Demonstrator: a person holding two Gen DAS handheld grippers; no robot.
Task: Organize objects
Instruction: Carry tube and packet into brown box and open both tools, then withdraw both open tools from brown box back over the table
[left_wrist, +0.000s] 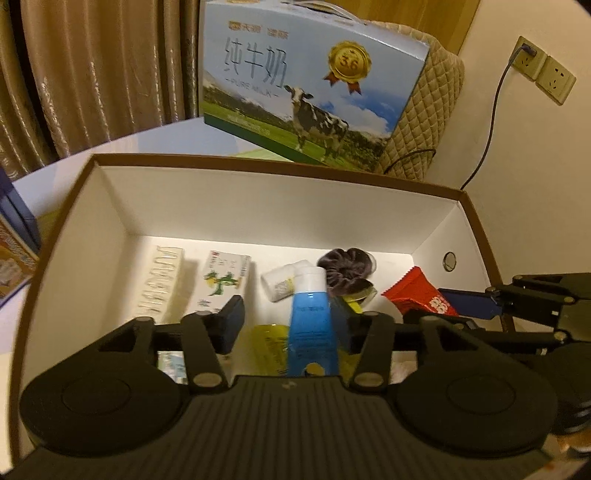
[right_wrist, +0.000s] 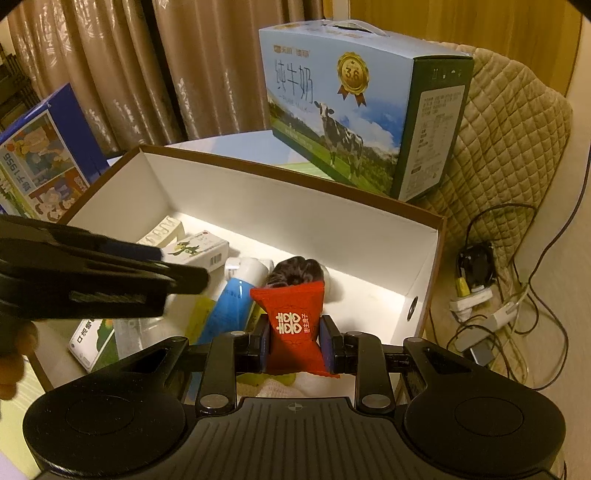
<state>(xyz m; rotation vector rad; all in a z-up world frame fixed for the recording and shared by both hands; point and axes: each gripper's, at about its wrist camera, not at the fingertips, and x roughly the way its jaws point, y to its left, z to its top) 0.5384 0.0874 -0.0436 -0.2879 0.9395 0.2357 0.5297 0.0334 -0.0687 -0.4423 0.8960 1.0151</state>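
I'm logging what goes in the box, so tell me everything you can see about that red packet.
The red packet is a small, glossy, pillow-shaped wrapper with zigzag-cut ends and white double-happiness characters printed on its front. It stands roughly upright, pinched at its waist by the right tongs, above the open box, in front of the dark scrunchie.

Left gripper (left_wrist: 288, 325) spread wide, pads (left_wrist: 232, 323) well apart, nothing pinched between. Right gripper (right_wrist: 294, 341) clamped tight on a red packet (right_wrist: 291, 314), jaws pressing both sides. In left view, right gripper entering from 3 o'clock
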